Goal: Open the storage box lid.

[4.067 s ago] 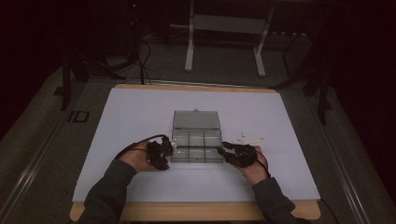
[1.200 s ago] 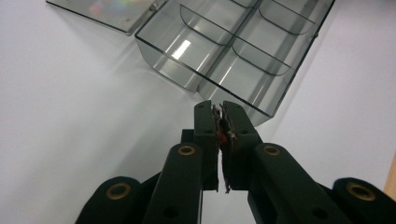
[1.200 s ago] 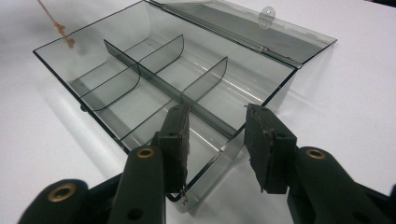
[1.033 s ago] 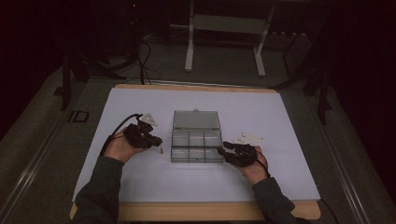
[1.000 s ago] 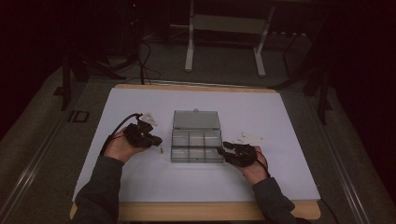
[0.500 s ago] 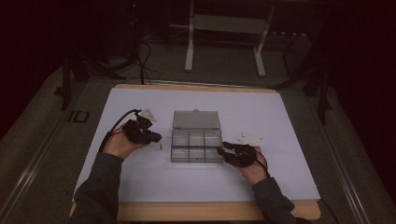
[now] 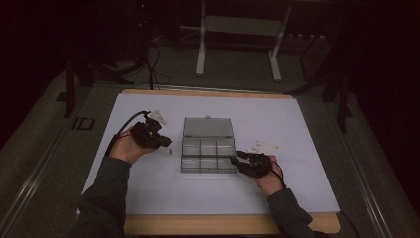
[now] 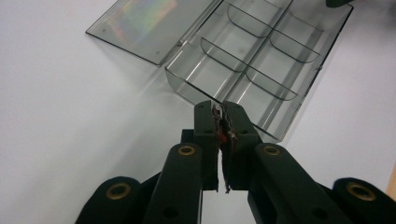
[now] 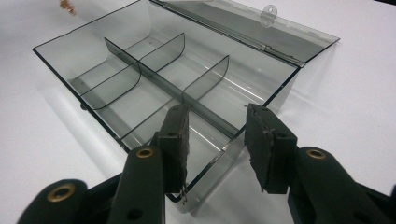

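Observation:
A clear plastic compartment box (image 7: 208, 154) lies open mid-table, its lid (image 7: 208, 127) folded flat behind it, and its compartments (image 9: 140, 93) look empty. My left gripper (image 7: 167, 143) hovers left of the box; in the left gripper view its jaws (image 8: 218, 109) are nearly together on a small reddish-copper bit (image 8: 225, 136), pointing at the box (image 8: 261, 60). My right gripper (image 7: 236, 159) sits at the box's front right corner. It (image 9: 217, 126) is open, one jaw over the near compartment and the other outside the end wall.
A white sheet (image 7: 148, 198) covers the table, with a wooden edge (image 7: 223, 224) at the front. A small copper-coloured bit (image 9: 67, 5) shows beyond the box's far corner. Metal stand legs (image 7: 200, 64) rise behind the table.
The left gripper has left the box's front left corner, moving left and slightly farther up the table. The right gripper has stayed at the front right corner.

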